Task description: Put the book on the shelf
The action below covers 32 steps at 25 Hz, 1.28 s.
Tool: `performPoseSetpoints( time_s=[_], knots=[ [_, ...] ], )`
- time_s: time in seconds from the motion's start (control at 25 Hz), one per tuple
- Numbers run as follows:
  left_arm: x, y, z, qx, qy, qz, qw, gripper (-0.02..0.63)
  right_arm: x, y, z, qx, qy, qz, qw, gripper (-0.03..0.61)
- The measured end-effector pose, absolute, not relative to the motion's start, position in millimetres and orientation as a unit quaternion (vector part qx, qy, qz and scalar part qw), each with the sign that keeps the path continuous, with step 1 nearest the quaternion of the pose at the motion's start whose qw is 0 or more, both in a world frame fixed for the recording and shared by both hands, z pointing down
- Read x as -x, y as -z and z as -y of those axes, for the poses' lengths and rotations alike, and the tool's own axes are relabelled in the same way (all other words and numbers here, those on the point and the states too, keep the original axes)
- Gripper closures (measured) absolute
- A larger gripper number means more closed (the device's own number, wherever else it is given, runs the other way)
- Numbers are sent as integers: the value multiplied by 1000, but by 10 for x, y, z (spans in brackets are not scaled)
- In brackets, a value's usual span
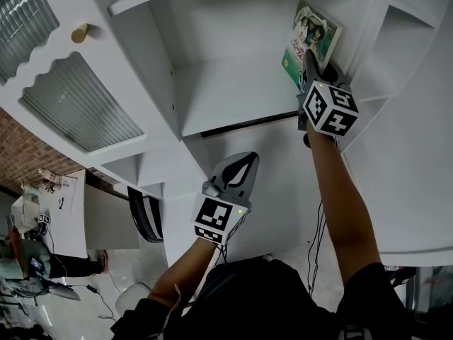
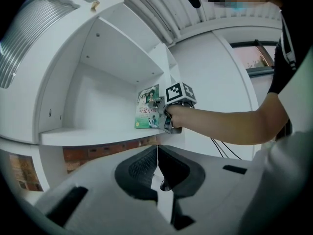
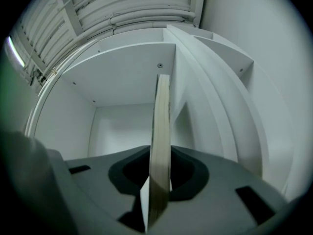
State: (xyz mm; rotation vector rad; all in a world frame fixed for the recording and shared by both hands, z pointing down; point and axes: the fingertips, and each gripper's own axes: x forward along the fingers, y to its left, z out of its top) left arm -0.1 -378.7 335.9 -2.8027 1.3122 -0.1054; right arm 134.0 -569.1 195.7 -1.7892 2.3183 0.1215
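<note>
A book (image 1: 311,41) with a green cover and photos of people stands upright in the white shelf compartment (image 1: 226,98), close to its right wall. My right gripper (image 1: 311,64) is shut on the book's near edge. In the right gripper view the book's page edge (image 3: 160,146) rises straight up between the two jaws (image 3: 159,180). In the left gripper view the book (image 2: 148,114) rests on the shelf board (image 2: 88,136), with the right gripper (image 2: 164,114) beside it. My left gripper (image 1: 244,163) hangs lower, in front of the cabinet, shut and empty (image 2: 157,155).
A cabinet door with ribbed glass (image 1: 78,108) and a wooden knob (image 1: 80,32) stands left of the compartment. Narrower side shelves (image 3: 220,62) lie to the right. Cables (image 1: 315,239) hang below the right arm. Bags and clutter (image 1: 35,253) sit on the floor at lower left.
</note>
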Motion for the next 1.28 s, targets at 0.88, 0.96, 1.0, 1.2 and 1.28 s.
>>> performPoseSetpoints(
  time_s=[0.88,0.96,1.0,1.2,1.28],
  knots=[
    [-55,-3417,3719,904,30,-427,14,594,-1315,-2100,5470,620,-35,-782,59,402],
    [-71,-3411,3698,904,29,-426,15,594,-1341,-2138,5423,621,-34,-781,54,402],
    [-77,-3412,3687,904,29,-425,15,594,-1353,-2155,5398,621,-34,-781,53,402],
    [-110,-3405,3609,906,29,-423,16,594,-1392,-2206,5251,619,-40,-783,43,402],
    [-134,-3399,3567,906,28,-422,17,594,-1396,-2220,5188,615,-42,-787,40,402]
  ],
)
